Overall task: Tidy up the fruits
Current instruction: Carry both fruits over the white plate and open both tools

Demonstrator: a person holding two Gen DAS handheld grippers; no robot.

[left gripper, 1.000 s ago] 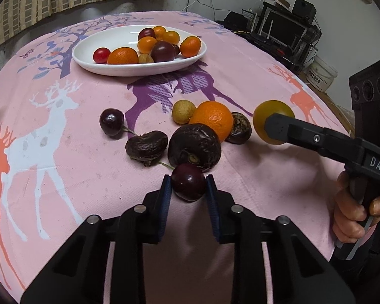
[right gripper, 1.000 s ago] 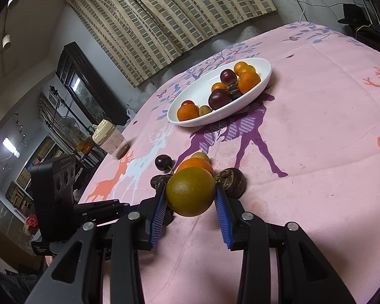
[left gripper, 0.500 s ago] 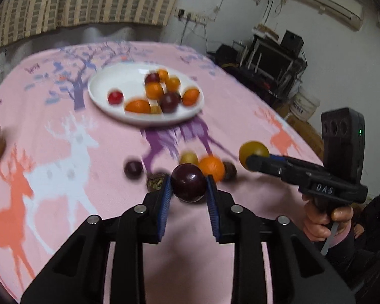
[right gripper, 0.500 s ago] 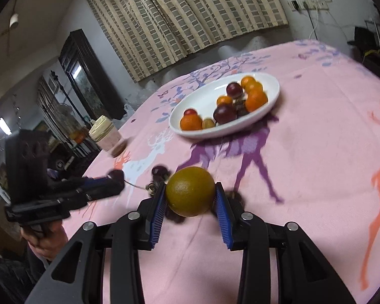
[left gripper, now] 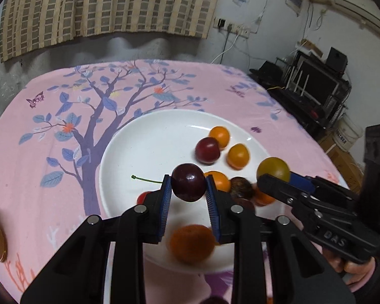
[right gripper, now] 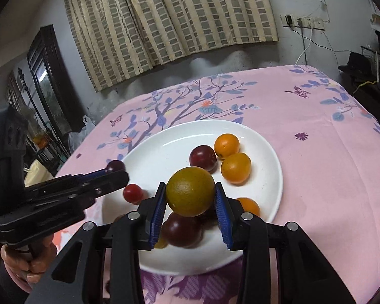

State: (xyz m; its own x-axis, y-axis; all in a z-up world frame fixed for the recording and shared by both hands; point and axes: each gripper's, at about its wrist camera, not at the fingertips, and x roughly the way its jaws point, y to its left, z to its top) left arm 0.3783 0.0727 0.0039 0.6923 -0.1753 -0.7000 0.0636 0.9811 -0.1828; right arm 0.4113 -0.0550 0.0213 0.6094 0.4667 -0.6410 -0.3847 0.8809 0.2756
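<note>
Both tongs: above oval white ceramic plate (left gripper: 119, 152)
Left tongs (left gripper: 188, 197): gripping dark glossy round cherry (left gripper: 188, 186)
Right tongs (right gripper: 190, 209): gripping olive-yellow round citrus (right gripper: 190, 194)

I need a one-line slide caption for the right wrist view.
Right gripper holds a yellow-green fruit above the white plate of fruits.

Both hand-held grippers raised off the surface (left gripper: 50, 167) and carried forward. Left hand-held gripper (left gripper: 188, 195) with cherry (left gripper: 188, 186) and right hand-held gripper (right gripper: 190, 202) with greenish orange (right gripper: 190, 194) now positioned above the white plate (right gripper: 149, 162).
</note>
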